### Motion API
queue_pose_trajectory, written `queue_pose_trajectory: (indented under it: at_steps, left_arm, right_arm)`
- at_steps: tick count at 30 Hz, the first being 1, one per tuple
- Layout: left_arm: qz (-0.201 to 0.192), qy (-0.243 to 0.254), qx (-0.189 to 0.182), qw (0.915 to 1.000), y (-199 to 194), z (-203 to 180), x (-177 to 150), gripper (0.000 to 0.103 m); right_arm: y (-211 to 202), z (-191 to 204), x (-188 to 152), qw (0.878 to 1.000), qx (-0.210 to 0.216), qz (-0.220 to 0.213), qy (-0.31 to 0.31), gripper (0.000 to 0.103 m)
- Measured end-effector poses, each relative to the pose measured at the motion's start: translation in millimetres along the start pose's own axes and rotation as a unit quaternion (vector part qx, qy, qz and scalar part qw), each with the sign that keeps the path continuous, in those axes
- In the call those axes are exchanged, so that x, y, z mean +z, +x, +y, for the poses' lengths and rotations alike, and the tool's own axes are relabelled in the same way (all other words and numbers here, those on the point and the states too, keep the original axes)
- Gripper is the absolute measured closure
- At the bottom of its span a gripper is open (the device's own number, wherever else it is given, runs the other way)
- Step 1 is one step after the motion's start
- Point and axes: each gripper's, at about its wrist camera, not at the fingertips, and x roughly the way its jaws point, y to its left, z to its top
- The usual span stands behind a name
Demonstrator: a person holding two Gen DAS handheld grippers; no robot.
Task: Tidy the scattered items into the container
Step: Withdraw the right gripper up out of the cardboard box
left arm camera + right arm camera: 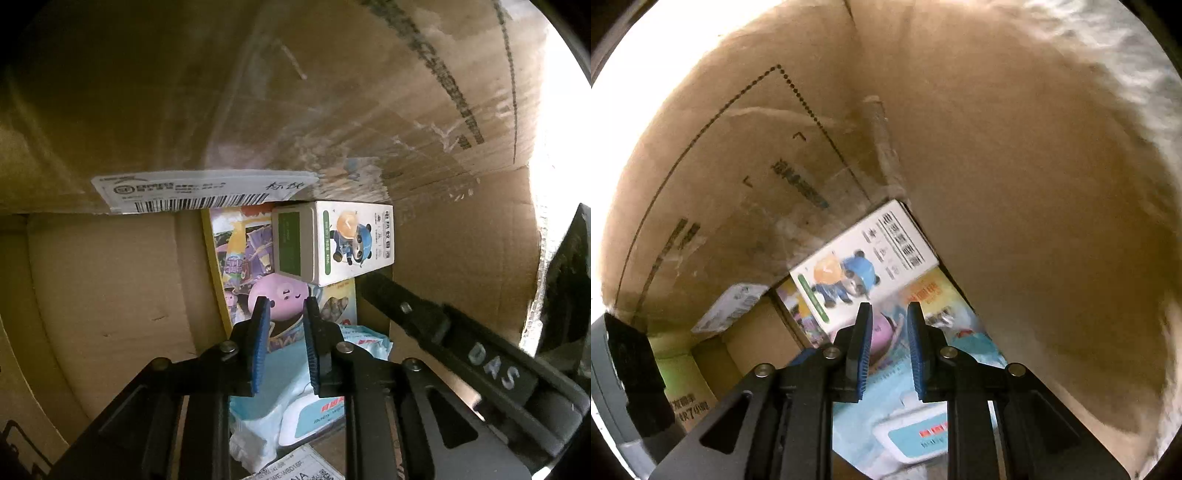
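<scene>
Both grippers reach into a cardboard box (110, 280), also seen in the right wrist view (1034, 229). On its floor lie a white carton with a blue panda (347, 242) (866, 266), a colourful cartoon picture book (243, 266) (879, 332), and a pale blue wet-wipes pack (314, 413) (916, 432). My left gripper (284, 306) is open and empty above the book. My right gripper (889, 314) is open and empty above the book and wipes. The right gripper's black finger (443, 325) shows in the left wrist view.
A shipping label with a barcode (199, 194) hangs on the box wall. A second label (295, 465) lies at the bottom edge. A small white box (731, 306) and a green-printed carton (683, 373) sit at the left in the right wrist view.
</scene>
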Motion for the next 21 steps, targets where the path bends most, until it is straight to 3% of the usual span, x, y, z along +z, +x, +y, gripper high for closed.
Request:
queue_pose_trajectory:
  at_steps: [6, 9, 14, 16, 19, 21]
  left_arm:
    - [0.001, 0.045, 0.061, 0.9971, -7, -12, -1, 0.08]
    - [-0.01, 0.088, 0.071, 0.9936, -20, -26, -6, 0.075]
    - [-0.052, 0.18, 0.099, 0.9772, -56, -50, -21, 0.075]
    - [-0.077, 0.212, 0.094, 0.9696, -66, -69, -32, 0.075]
    - [-0.099, 0.239, 0.076, 0.9629, -100, -54, -20, 0.077]
    - [-0.111, 0.251, 0.066, 0.9594, -129, -43, -36, 0.083]
  right_arm:
    - [-39, -13, -25, 1.0, 0.018, -0.018, 0.003, 0.087]
    - [-58, 0, -19, 0.999, 0.02, -0.037, 0.003, 0.087]
    - [-79, -7, -29, 0.998, 0.023, -0.054, 0.002, 0.087]
    - [-81, 9, -42, 0.997, 0.038, -0.063, 0.008, 0.087]
    - [-101, 9, -68, 0.995, 0.05, -0.083, 0.006, 0.087]
    - [-107, 19, -83, 0.994, 0.054, -0.095, -0.007, 0.087]
